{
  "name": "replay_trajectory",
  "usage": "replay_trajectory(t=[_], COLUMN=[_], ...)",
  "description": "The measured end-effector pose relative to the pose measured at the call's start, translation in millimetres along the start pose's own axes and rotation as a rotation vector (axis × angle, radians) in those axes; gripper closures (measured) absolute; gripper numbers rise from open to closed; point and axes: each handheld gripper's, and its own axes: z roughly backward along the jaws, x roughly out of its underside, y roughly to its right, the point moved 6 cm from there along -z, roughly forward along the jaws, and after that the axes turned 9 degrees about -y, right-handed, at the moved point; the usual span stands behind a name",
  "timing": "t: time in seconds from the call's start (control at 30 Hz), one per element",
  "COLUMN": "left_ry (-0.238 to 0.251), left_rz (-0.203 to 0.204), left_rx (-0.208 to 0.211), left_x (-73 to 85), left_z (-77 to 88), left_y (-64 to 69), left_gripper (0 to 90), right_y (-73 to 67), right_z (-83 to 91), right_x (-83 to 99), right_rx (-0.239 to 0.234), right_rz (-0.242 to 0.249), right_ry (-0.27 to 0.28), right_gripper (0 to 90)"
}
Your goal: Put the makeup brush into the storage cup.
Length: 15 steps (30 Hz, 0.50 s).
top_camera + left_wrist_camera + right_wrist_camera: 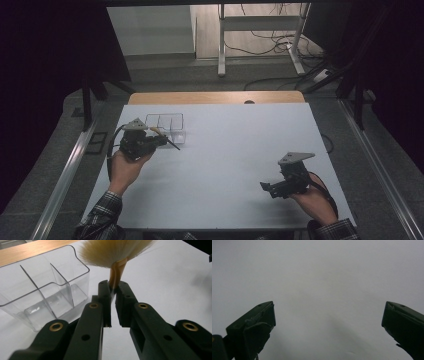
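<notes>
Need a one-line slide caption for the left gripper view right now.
Left gripper shut on a makeup brush at its golden neck, bristles fanned out above, beside a clear compartment organizer.

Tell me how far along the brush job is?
Done: the left tool has the brush clamped by its handle. In hand: it holds the brush beside the clear organizer, whose compartments look empty. Left: getting the brush into a compartment, probably. The right tool is open over the table.
</notes>
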Motion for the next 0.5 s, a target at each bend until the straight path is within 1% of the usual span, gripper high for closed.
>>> replay_trajectory(t=[0.2,0.37,0.5], left_ry=[0.003,0.006,0.01], left_rz=[-0.004,-0.006,-0.009], left_rx=[-0.004,-0.007,-0.008], left_x=[-3.2,-5.3,-7.3], left_z=[0.6,0.7,1.1], left_y=[-2.1,-3.3,-3.9], left_gripper=[82.8,82.8,82.8], right_y=[12.5,20.2,24.2], right_z=[7.9,13.7,17.0], right_x=[7.6,13.3,18.3], right_rx=[0.037,0.052,0.062], right_rz=[-0.048,-0.079,-0.097], right_ry=[0.015,0.029,0.028], right_gripper=[0.0,0.0,0.0])
